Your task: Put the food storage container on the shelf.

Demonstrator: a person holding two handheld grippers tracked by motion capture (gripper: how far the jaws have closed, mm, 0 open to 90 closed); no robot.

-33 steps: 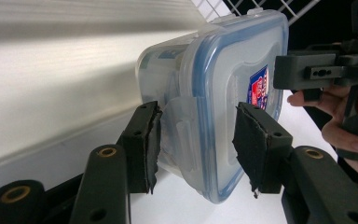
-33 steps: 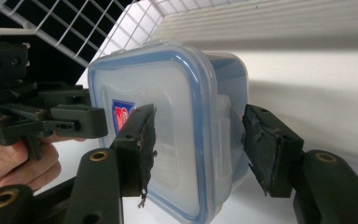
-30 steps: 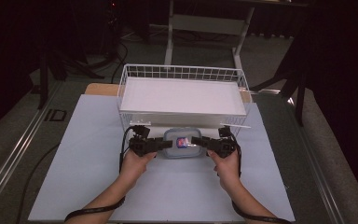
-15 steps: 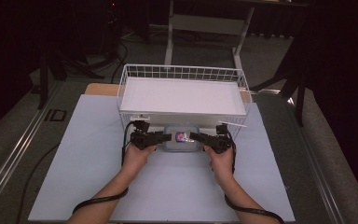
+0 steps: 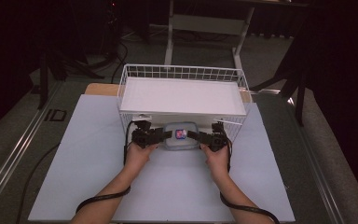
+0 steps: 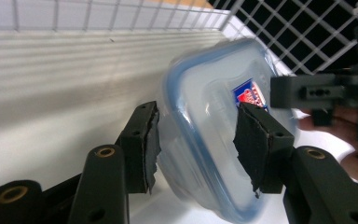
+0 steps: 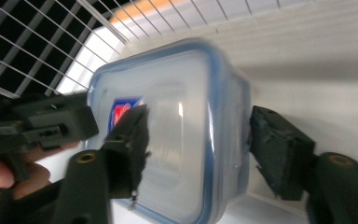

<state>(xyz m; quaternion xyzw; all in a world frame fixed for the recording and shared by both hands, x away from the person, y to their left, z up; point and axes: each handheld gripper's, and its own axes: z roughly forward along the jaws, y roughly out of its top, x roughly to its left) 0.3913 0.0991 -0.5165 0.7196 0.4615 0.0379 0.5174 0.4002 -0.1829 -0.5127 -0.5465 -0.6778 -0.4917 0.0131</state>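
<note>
High view: I hold a clear plastic food container [image 5: 181, 136] with a blue-edged lid between my two grippers, low over the white counter [image 5: 98, 163], at the open front of the white wire basket [image 5: 182, 74]. The container's far part reaches under the basket's white shelf [image 5: 182, 95]; its lid carries a small red-and-blue label [image 5: 181, 134].

Left gripper [image 5: 161, 136], approaching from the container's left end: in the left gripper view its jaws straddle that end, one pad [image 6: 152, 144] against the underside, the other [image 6: 247, 144] on the lid beside the label. The jaws stand half spread, pinching the container.

Right gripper [image 5: 198, 136], approaching from the container's right end: in the right gripper view one pad [image 7: 133, 140] lies on the lid near the label; the other pad [image 7: 275, 144] stands just beside the container's base, and I cannot tell whether it touches. These jaws have just been opening, with the container between them.

Both of my hands [image 5: 137, 156] sit near the basket's front edge.
</note>
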